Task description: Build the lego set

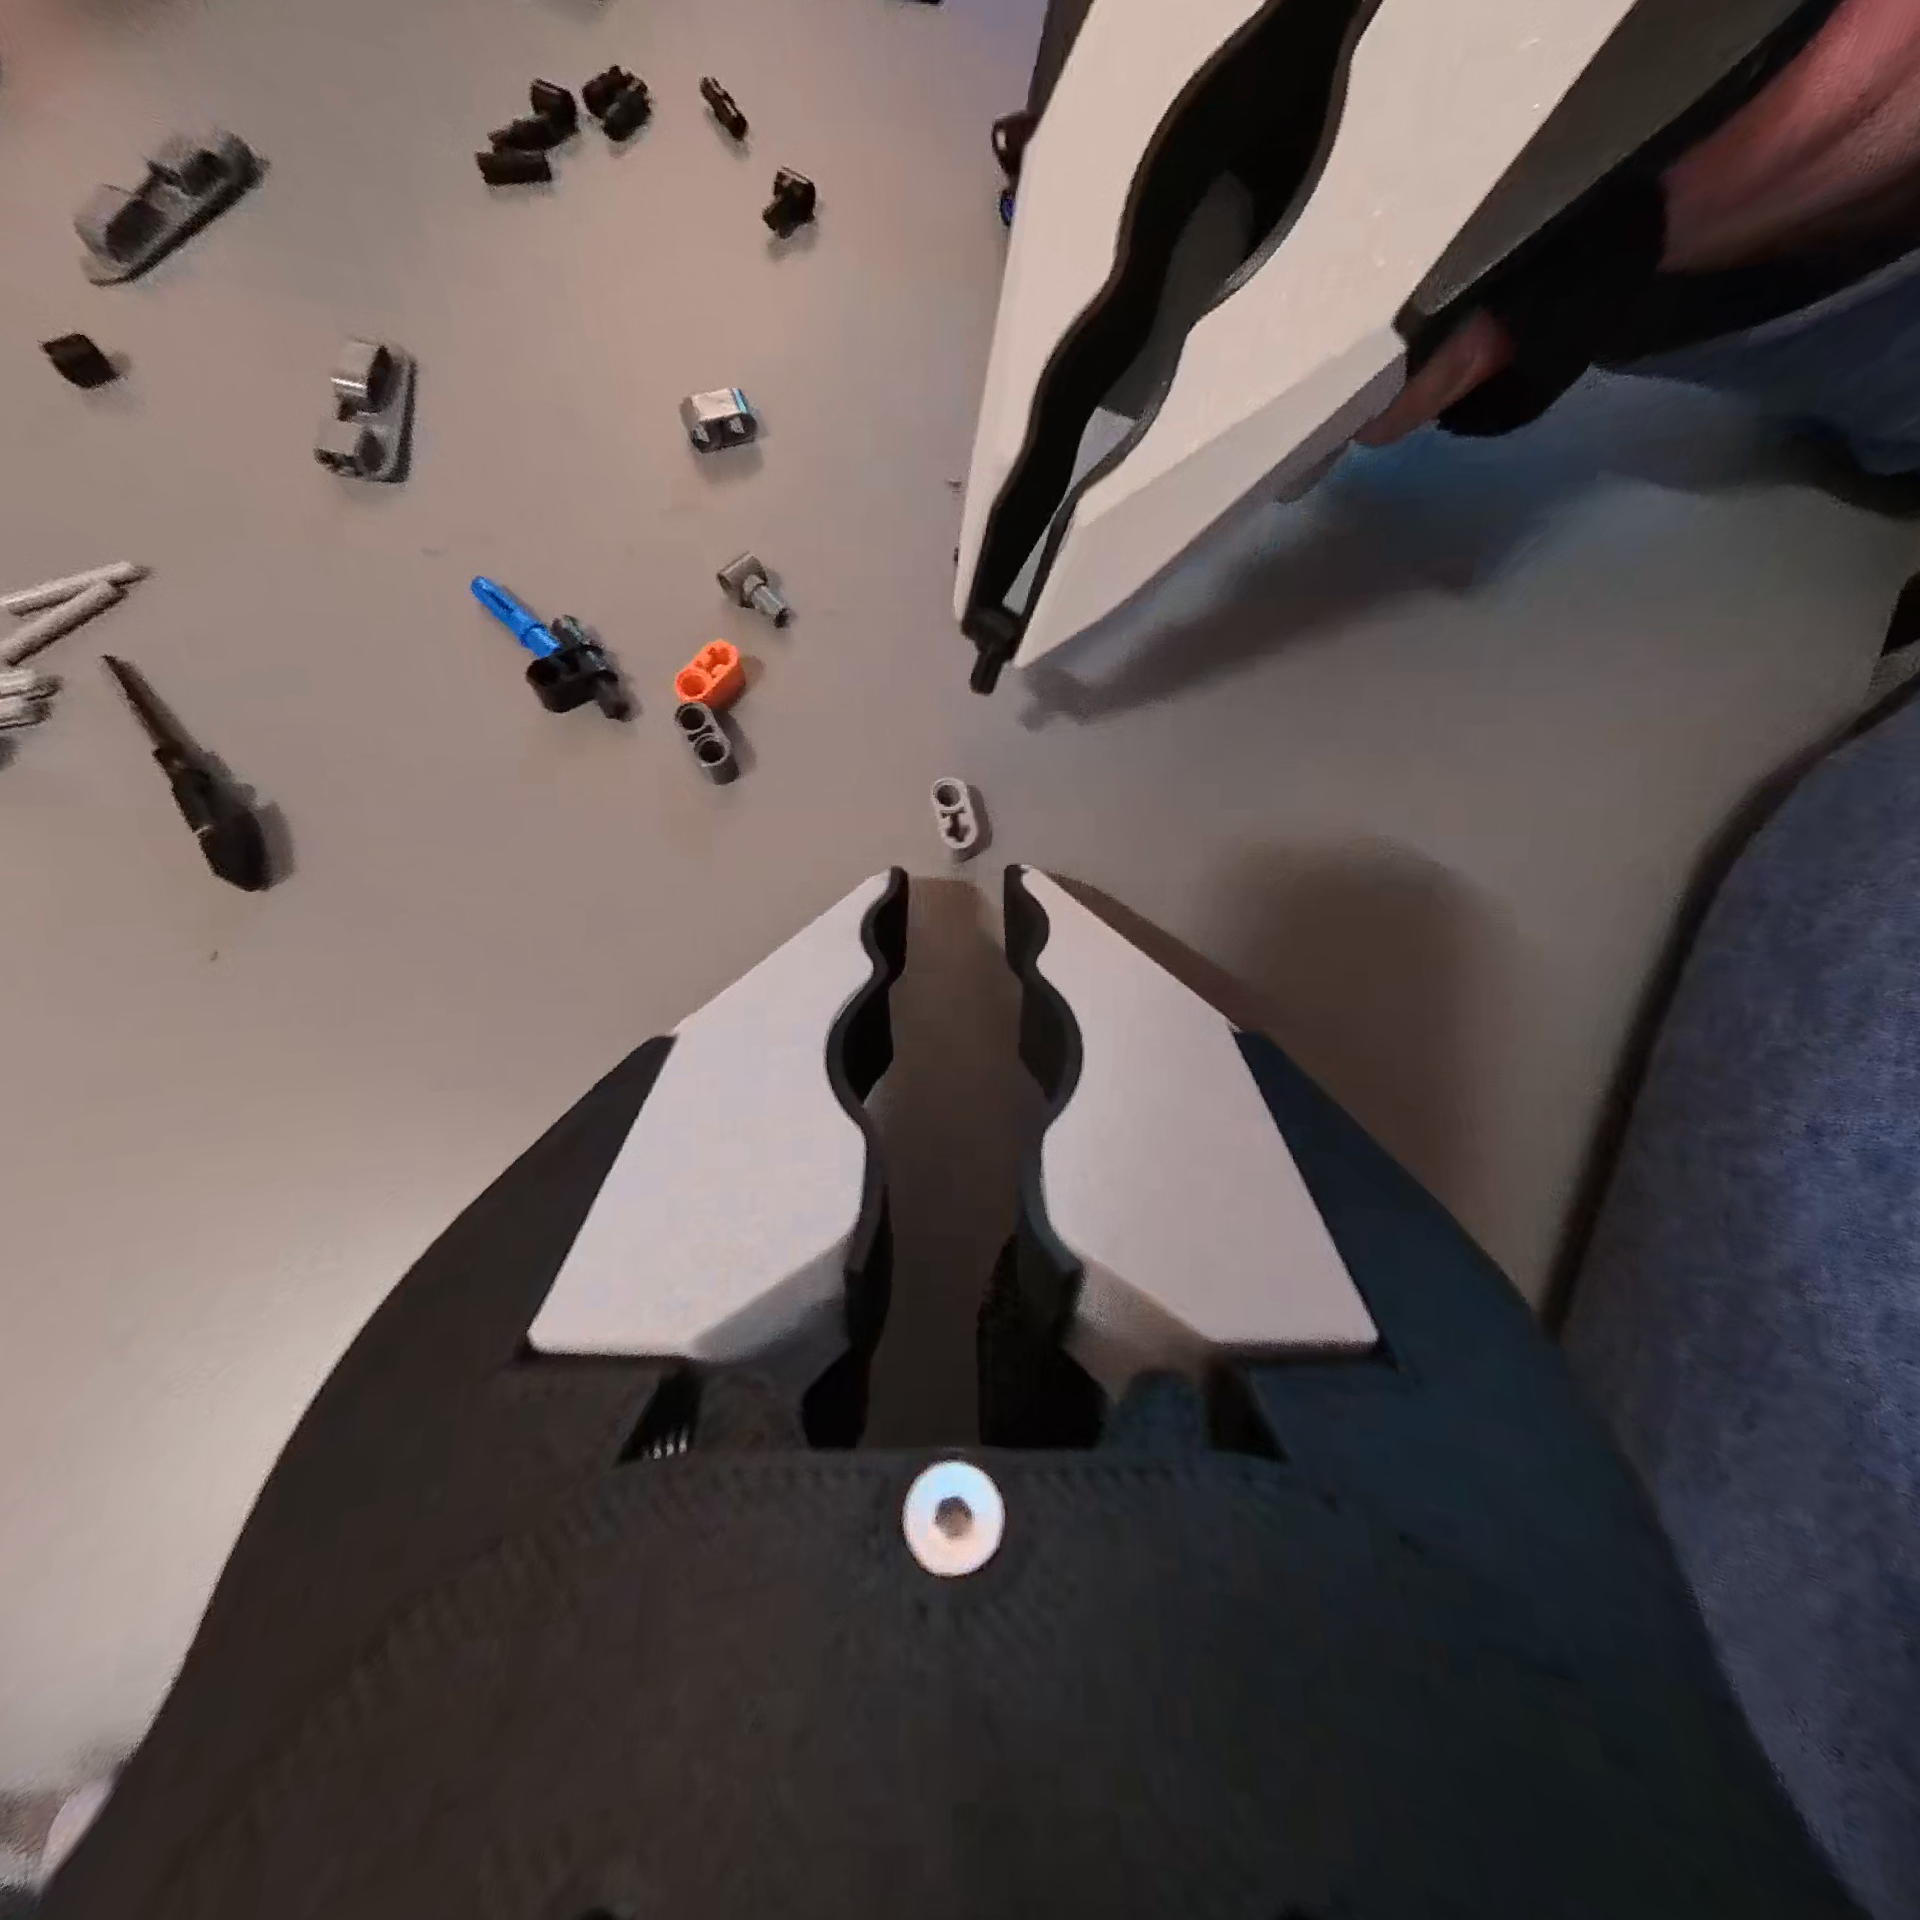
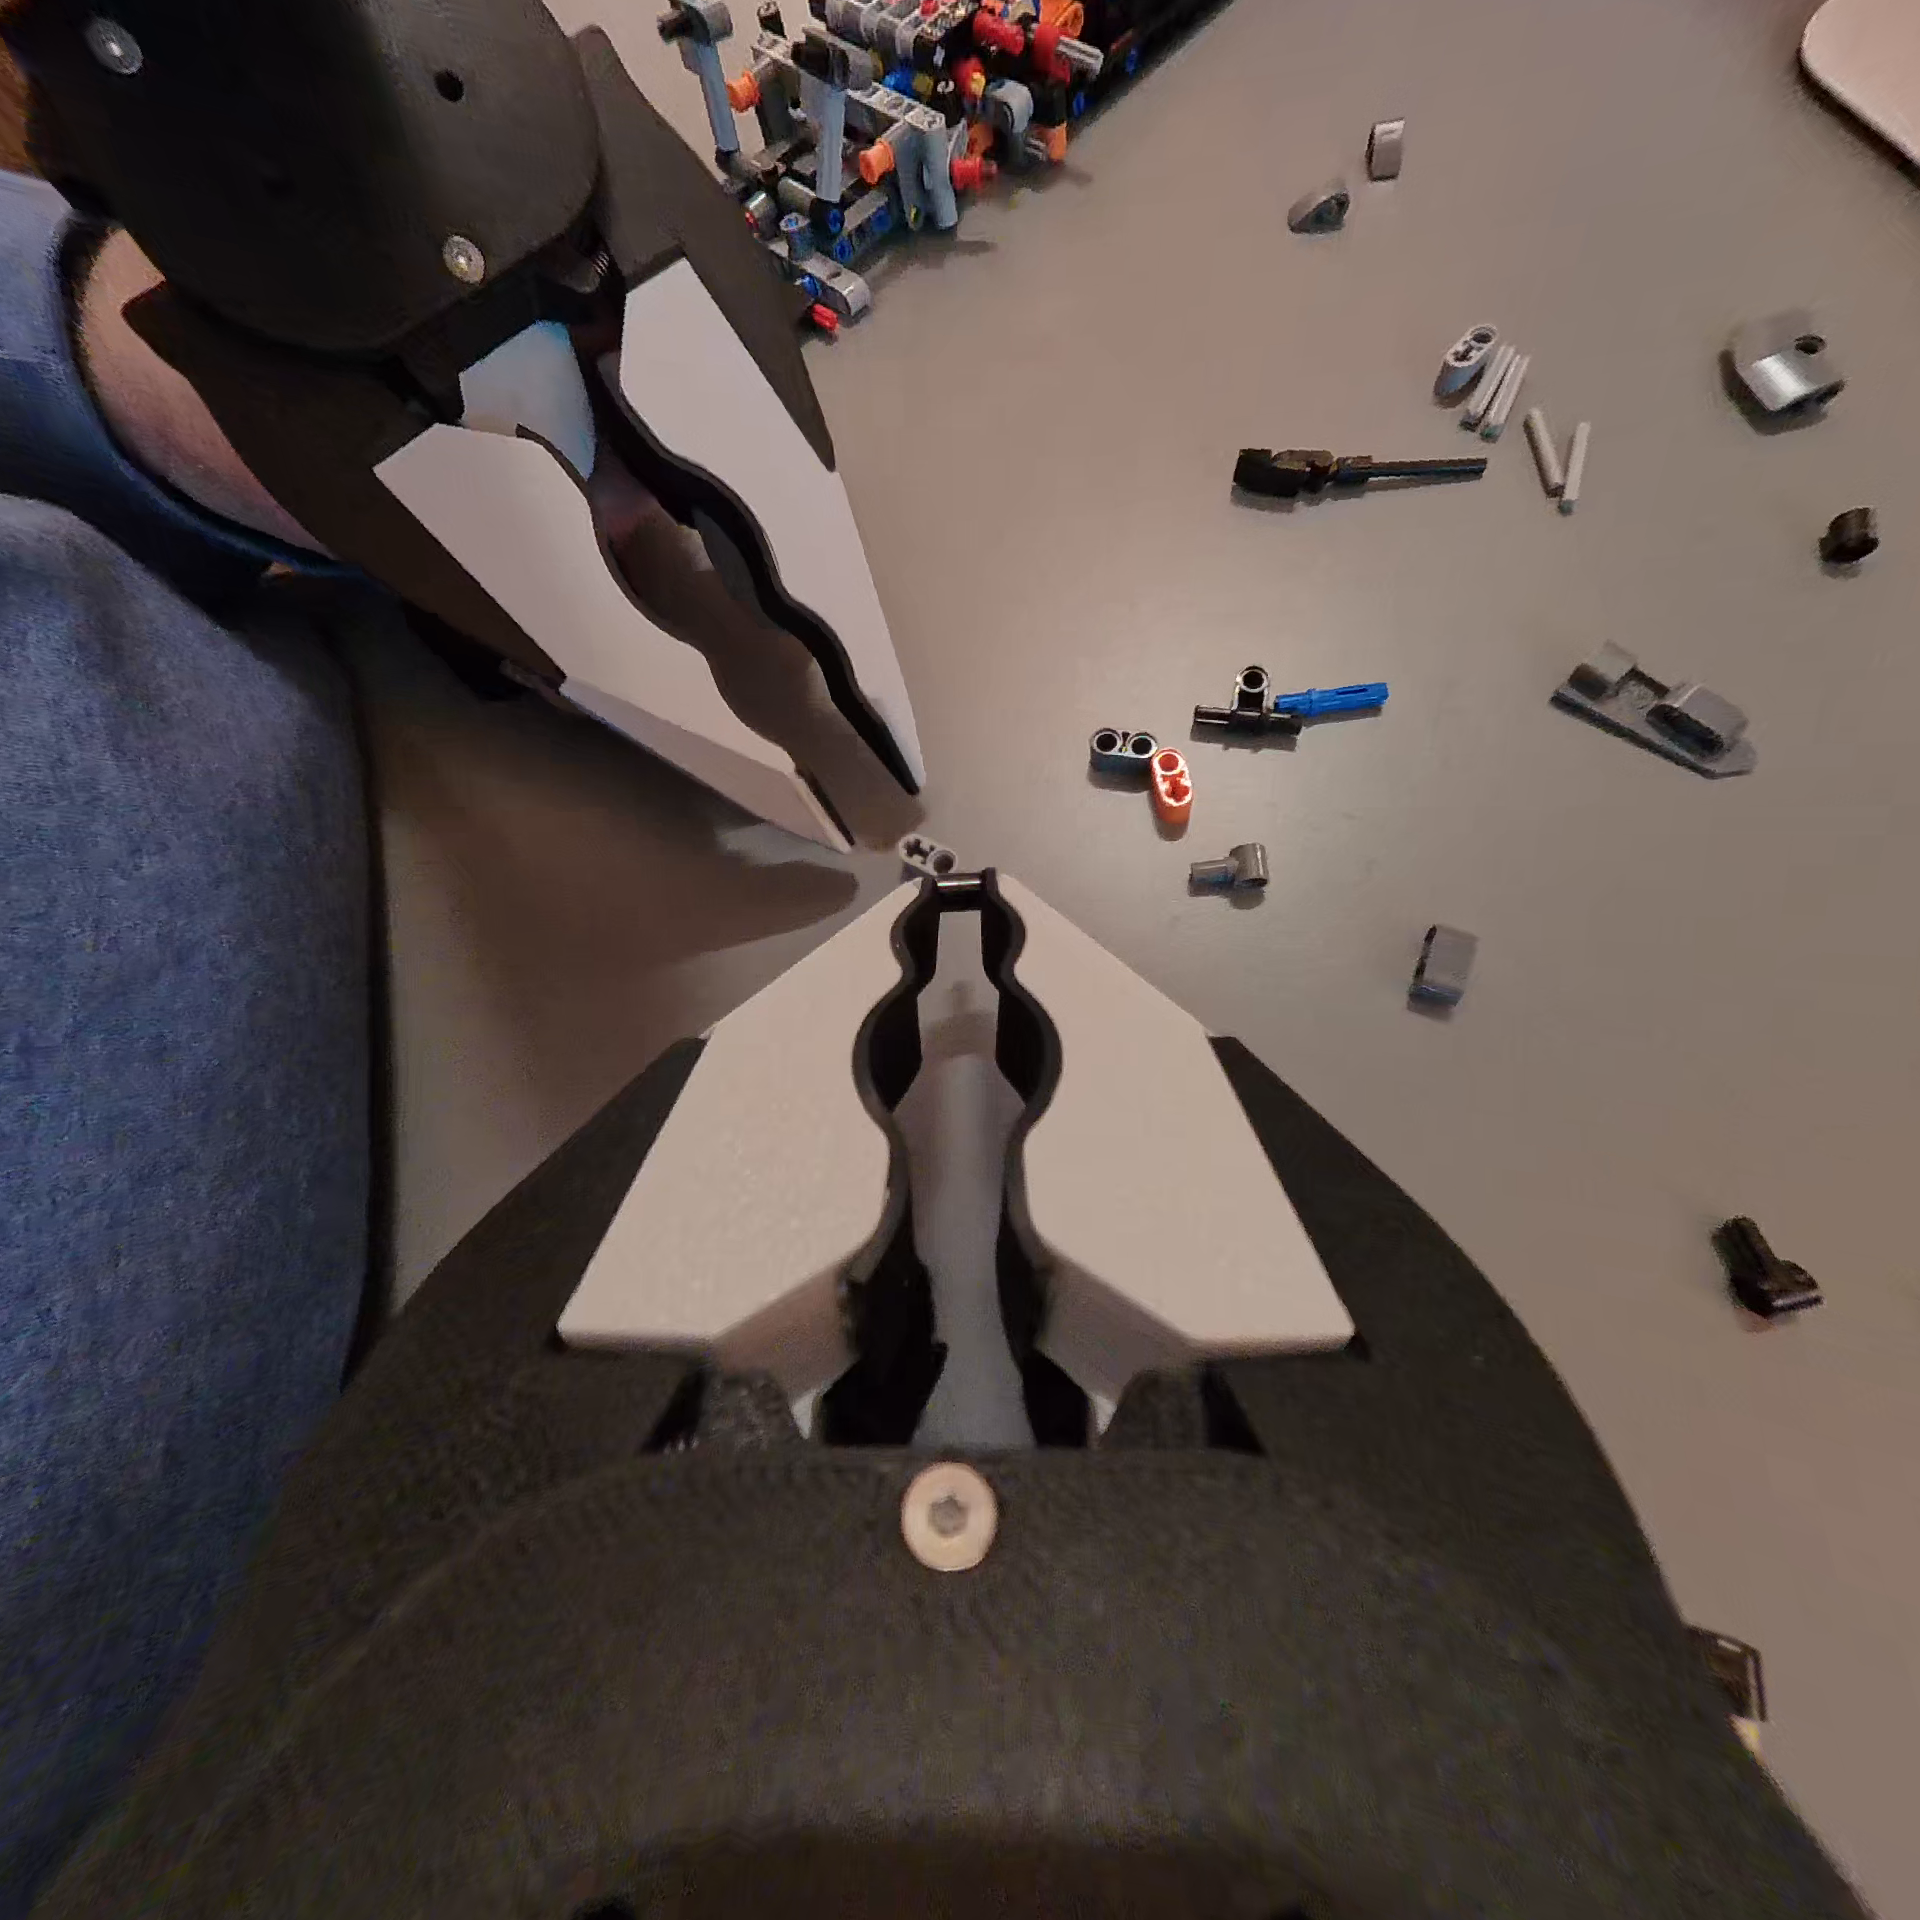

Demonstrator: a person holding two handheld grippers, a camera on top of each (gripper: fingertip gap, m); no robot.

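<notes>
A small light grey two-hole connector lies on the grey table, just in front of my left gripper. The left gripper is open with a narrow gap and holds nothing. My right gripper is shut on a short black pin, held at its tips right next to the grey connector. In the left wrist view the right gripper comes in from the upper right, and the black pin sticks out of its tips a little above the connector. The left gripper shows in the right wrist view too.
Loose parts lie nearby: an orange connector, a dark grey two-hole connector, a blue pin in a black connector, a black axle piece, and grey panels. A partly built model stands at the back. The person's blue clothing borders the table edge. Spacing between my two grippers at the tips: around 4 cm. Between my left fingertips and the partly built model there is roughly 20 cm.
</notes>
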